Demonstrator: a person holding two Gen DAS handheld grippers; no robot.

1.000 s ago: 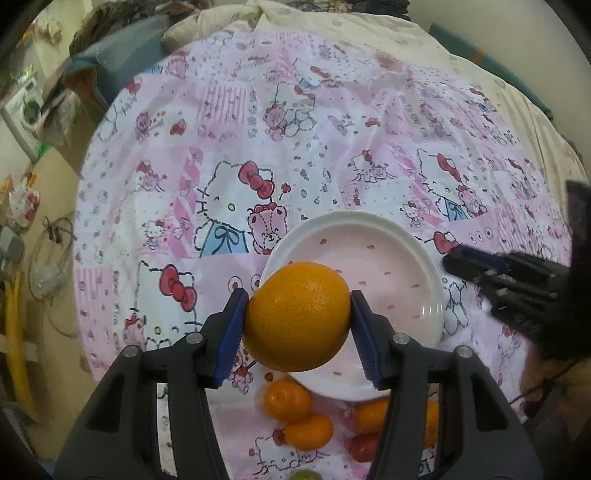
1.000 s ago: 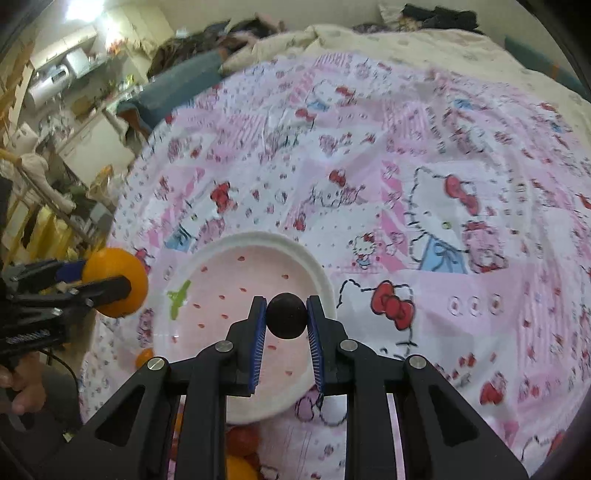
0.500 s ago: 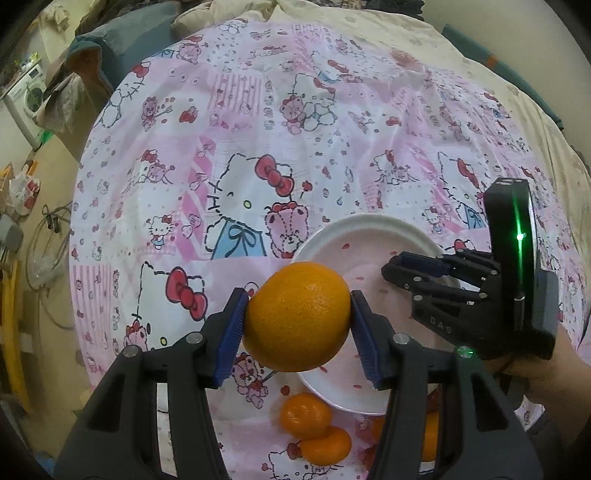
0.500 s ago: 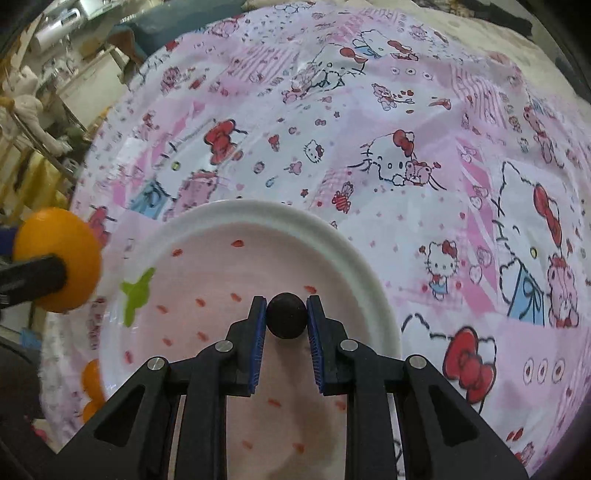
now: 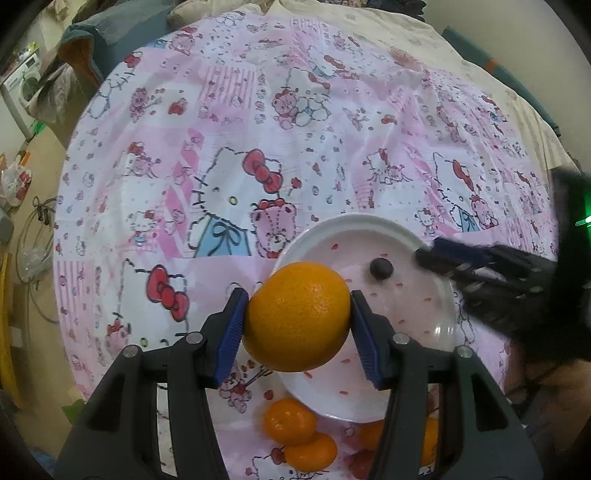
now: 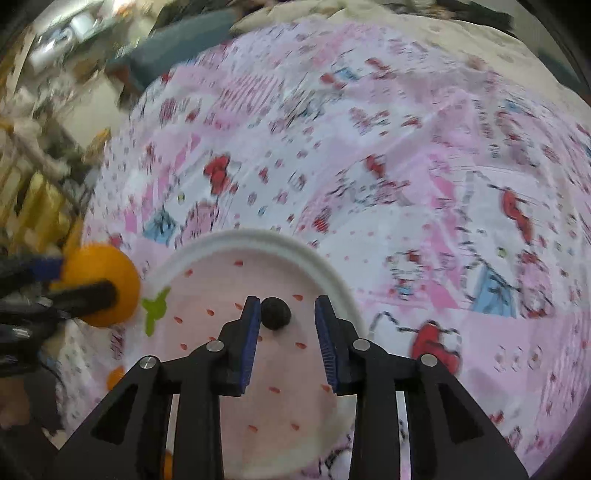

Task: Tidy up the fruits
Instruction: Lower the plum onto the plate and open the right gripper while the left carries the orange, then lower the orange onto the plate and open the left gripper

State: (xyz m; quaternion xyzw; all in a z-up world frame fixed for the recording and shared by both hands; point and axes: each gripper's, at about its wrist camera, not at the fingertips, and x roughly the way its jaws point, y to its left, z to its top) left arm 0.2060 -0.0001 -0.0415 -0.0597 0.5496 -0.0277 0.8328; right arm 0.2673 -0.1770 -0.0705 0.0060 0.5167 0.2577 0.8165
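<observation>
Pink-and-white cartoon-cat sheet (image 5: 295, 155), spread flat, patterned with red bows and small bears. Cream quilt (image 5: 369, 22) lay bunched along its far edge. Teal garment (image 5: 96, 40) was heaped at the far left corner. White appliance (image 5: 22, 81) stood on the left, and cables (image 5: 33, 236) lay coiled on the floor.

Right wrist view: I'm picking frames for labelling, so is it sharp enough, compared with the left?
Right wrist view: the tablecloth is smeared by motion blur, only the plate and dark fruit read fairly well. Left wrist view: crisp, orange sharp, though fisheye bends the edges.
</observation>
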